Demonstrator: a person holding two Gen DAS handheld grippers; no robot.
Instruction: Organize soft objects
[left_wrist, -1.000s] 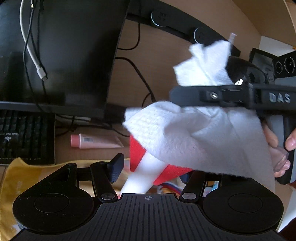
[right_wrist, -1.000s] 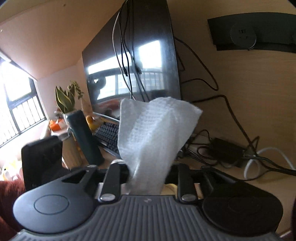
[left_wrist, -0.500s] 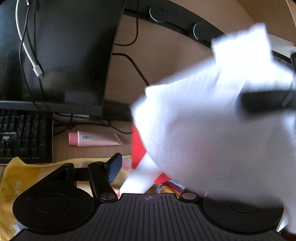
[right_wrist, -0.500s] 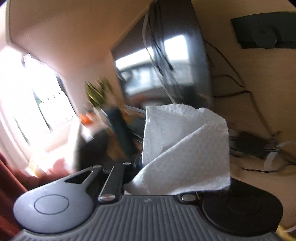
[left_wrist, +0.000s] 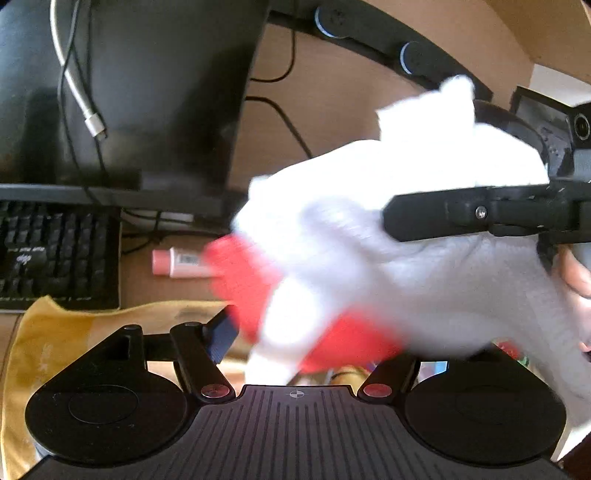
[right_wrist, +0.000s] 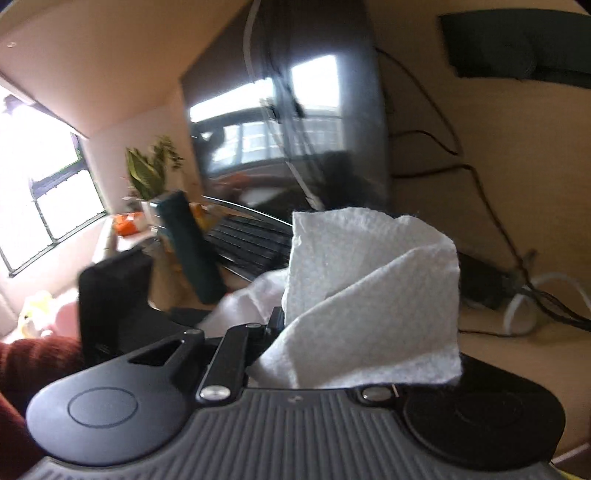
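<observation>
- The right hand-held gripper (right_wrist: 295, 325) is clamped on a white paper towel (right_wrist: 373, 306), which bunches up out of its jaws, off the worktop (left_wrist: 140, 266).
- In the left wrist view the same towel (left_wrist: 388, 236) drapes, blurred, across the right half, over a red-and-white object (left_wrist: 251, 280).
- The left hand-held gripper (left_wrist: 306, 343) stands open, with nothing between its fingers.
- A pink tube (left_wrist: 177, 262) lies further back beside the keyboard (left_wrist: 55, 254); a yellow cloth (left_wrist: 55, 332) is spread on the near left.
</observation>
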